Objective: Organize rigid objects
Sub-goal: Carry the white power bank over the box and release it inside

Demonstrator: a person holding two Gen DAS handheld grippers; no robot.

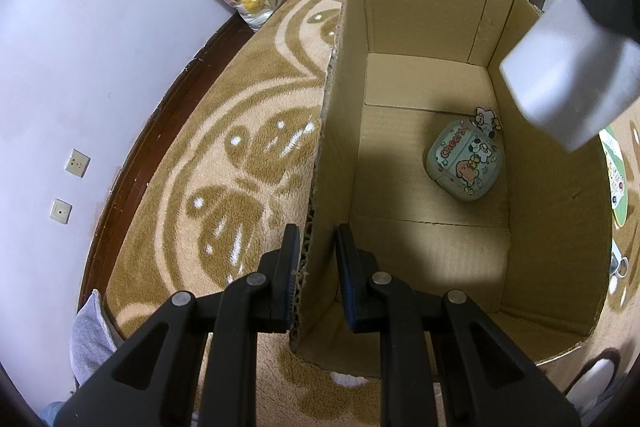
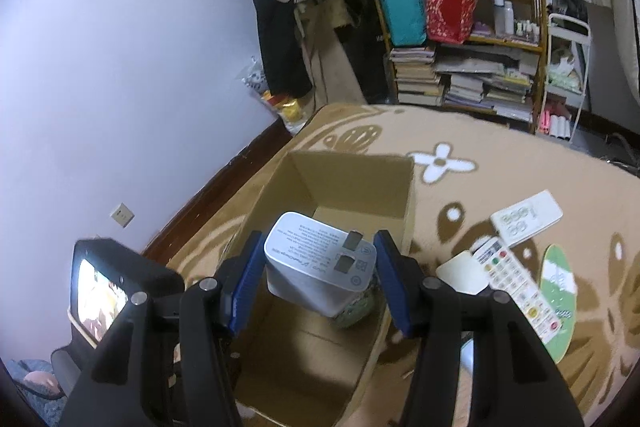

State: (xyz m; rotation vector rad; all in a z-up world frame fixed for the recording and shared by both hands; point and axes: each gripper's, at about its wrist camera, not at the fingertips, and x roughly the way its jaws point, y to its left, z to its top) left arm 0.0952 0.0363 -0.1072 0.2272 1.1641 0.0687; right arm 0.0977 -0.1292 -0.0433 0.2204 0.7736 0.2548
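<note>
The left gripper (image 1: 316, 251) straddles the near left wall of the open brown cardboard box (image 1: 552, 219), one black finger outside and one inside, the pads close to the corrugated edge; whether they actually pinch the wall I cannot tell. It points forward and downward along that wall, held low over the tan and cream patterned carpet (image 1: 224, 155).

The right gripper (image 2: 320, 267) is clenched on the one white rectangular plug-in charger (image 2: 320, 267), its blue-padded fingers (image 2: 246, 277) pressing the charger's two sides, with the two metal prongs facing the camera (small grey print covers that face, too fine to read). It hangs above the box's open top, tilted down toward the inside. In the left wrist view the same charger (image 1: 572, 71) shows as a blurred white block over the box's far right corner, its upper part cut off by the frame.

Inside the box lies one rounded pale green case with cartoon dog stickers (image 1: 464, 163), on the floor near the right wall. In the right wrist view the charger hides nearly all of it.

On the carpet beside the box's right wall lie two white remote controls: one with coloured buttons (image 2: 516, 287) and one plainer (image 2: 526, 219) beyond it. A cream rounded object (image 2: 462, 271) touches the first remote and cannot be identified. One green and white oval board (image 2: 558, 301) lies just right of them
</note>
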